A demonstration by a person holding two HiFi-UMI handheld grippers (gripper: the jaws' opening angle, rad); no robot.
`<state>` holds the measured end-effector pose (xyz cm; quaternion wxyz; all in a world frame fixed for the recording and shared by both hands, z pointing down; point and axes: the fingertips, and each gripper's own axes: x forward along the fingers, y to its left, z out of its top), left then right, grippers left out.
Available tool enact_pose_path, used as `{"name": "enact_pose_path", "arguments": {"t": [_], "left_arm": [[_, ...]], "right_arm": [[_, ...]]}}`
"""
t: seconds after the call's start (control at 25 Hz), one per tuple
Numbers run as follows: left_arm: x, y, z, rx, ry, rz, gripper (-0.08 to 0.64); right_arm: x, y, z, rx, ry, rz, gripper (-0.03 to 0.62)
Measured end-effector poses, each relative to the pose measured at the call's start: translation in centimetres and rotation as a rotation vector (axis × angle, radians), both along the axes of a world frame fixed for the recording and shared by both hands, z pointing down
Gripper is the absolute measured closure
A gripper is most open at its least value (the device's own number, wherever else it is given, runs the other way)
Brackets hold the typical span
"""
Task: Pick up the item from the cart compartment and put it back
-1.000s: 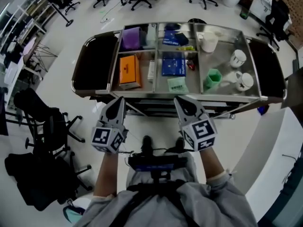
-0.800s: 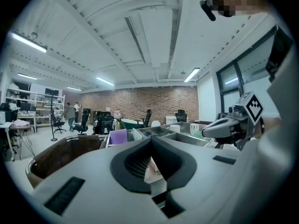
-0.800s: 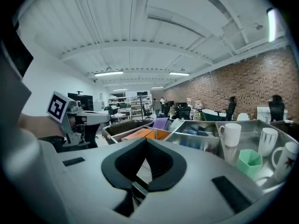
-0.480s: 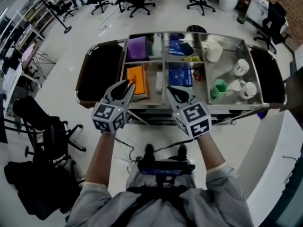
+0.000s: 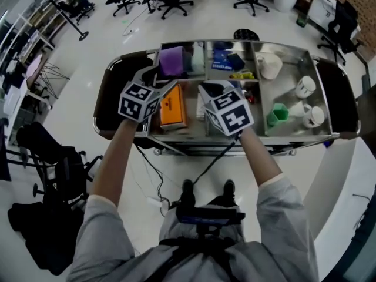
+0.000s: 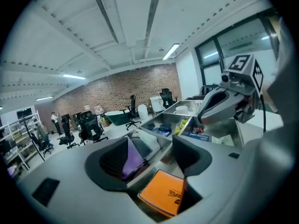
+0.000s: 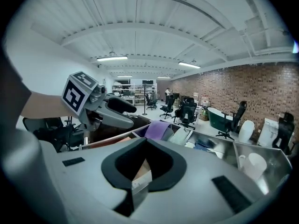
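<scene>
An orange box (image 5: 172, 106) lies flat in the cart's near-left compartment. A purple item (image 5: 172, 60) stands in the compartment behind it. My left gripper (image 5: 157, 79) hovers over these two compartments; its jaws are opening and nothing is between the pads. In the left gripper view the orange box (image 6: 163, 197) shows below the gap of the left gripper (image 6: 149, 148), with the purple item (image 6: 133, 158) beyond. My right gripper (image 5: 207, 90) hangs over the middle compartments. In the right gripper view the right gripper (image 7: 145, 141) is shut on nothing.
The steel cart (image 5: 305, 137) also holds blue boxes (image 5: 226, 60), a green cup (image 5: 277, 114), white mugs (image 5: 305, 87) and a white jug (image 5: 270, 65). Black end shelves flank the tray. Office chairs (image 5: 53, 157) stand on the floor to the left and behind.
Both grippers have moved forward from in front of the cart's near edge to above its compartments. The left jaws have parted.
</scene>
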<state>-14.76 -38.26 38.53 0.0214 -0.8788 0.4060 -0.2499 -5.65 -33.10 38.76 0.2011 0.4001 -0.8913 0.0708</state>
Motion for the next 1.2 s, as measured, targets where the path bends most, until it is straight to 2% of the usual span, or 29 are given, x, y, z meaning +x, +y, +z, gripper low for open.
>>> {"name": "enact_pose_path", "arguments": {"t": [0.32,0.56,0.64,0.8,1.2], "left_arm": [[0.2,-7.4,3.5,-0.065,-0.234,0.081,0.194],[1.3,-10.5,6.3,-0.113,-0.417,0.180,0.167],[1.1,-11.8,7.2,-0.129,-0.468,0.189,0.167],[2.0,-13.1,9.1,-0.174,-0.504,0.256,0.158],[2.0,-15.5,12.1,-0.228,-0.564,0.292,0.158]], "right_arm": [[-1.8,-5.5,0.6,-0.024,0.055,-0.011,0.583],[-3.0,-8.6,0.6,-0.032,0.065,-0.007,0.583],[-3.4,-9.3,0.7,-0.040,0.069,-0.010,0.583],[-4.2,-10.0,0.9,-0.067,0.059,-0.028,0.583],[-3.7,-12.1,2.3,-0.100,0.062,0.002,0.583]]}}
